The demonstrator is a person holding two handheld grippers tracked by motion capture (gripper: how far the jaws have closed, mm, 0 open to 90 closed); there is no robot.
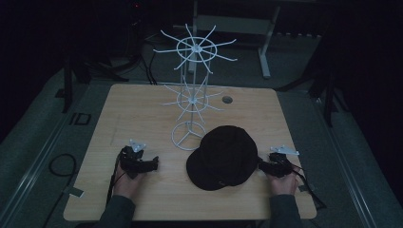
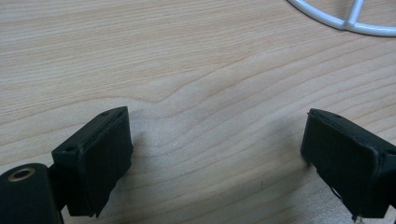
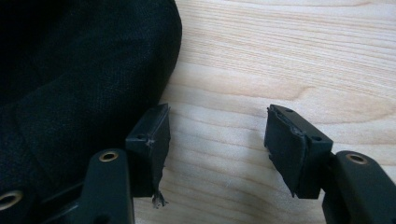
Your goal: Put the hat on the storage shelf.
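Dim room, wooden table (image 1: 142,114), and a black cap (image 1: 223,156) lying flat at lower centre of the high view, crown up, just below the ring base of a white wire rack (image 1: 192,90) that climbs toward the top centre. Right tool (image 1: 273,164) sits at the cap's right edge, jaws apart with bare wood between them; in the right gripper view (image 3: 217,140) the cap (image 3: 79,84) fills the left side and one jaw looks to be right against its fabric, though whether it touches I can't tell. Left tool (image 1: 142,164) rests at lower left, well apart from the cap, jaws spread wide over empty wood in the left gripper view (image 2: 215,149), with a curve of the rack base (image 2: 341,21) at upper right. The right hand is clearly nearer. The cap's brim looks to point toward the lower left of the frame, but in this light I can't be sure. Likely next: a pinch on that right rim.
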